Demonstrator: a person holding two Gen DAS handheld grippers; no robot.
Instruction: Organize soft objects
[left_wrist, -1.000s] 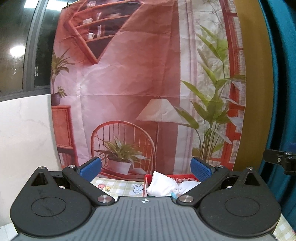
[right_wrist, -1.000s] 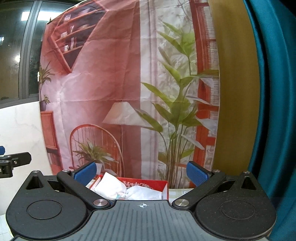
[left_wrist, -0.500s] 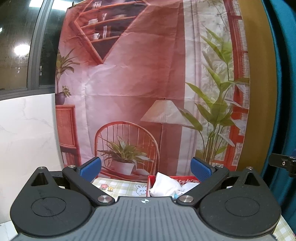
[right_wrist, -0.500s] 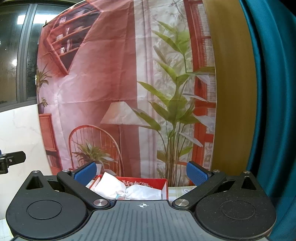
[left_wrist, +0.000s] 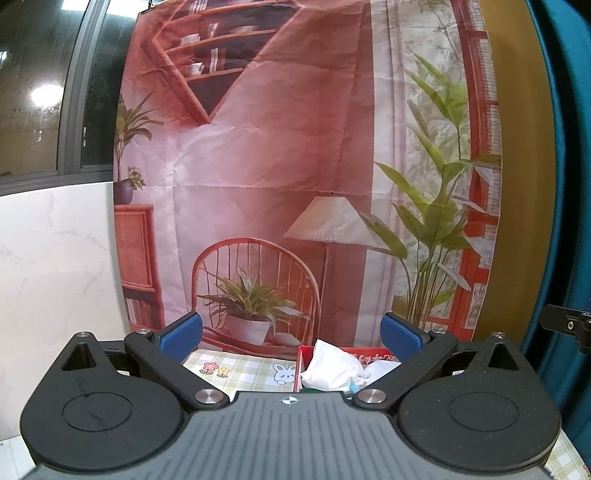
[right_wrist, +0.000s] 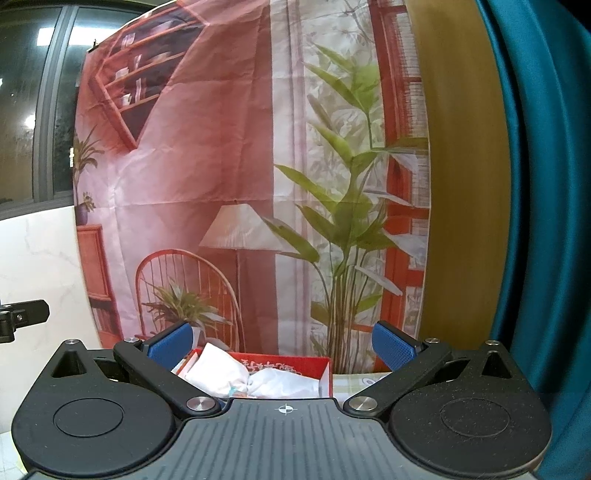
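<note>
Behind the worktop hangs a printed backdrop (left_wrist: 280, 155) showing a pink room with a rattan chair, a lamp and tall green plants, and a teal curtain (right_wrist: 535, 184) falls at the right. We see a checked tablecloth (left_wrist: 240, 373) with small flowers and a rabbit covering the worktop. On it stands a red box (right_wrist: 291, 363), and crumpled white soft packs (right_wrist: 221, 373) lie inside it, reaching above its rim. Our left tongs (left_wrist: 291, 332) are spread wide and hold nothing; the box sits low between their blue pads (left_wrist: 181, 332), toward the right one. Our right tongs (right_wrist: 282, 341) are likewise wide and empty, with the box low between the fingers, nearer the left pad.
</note>
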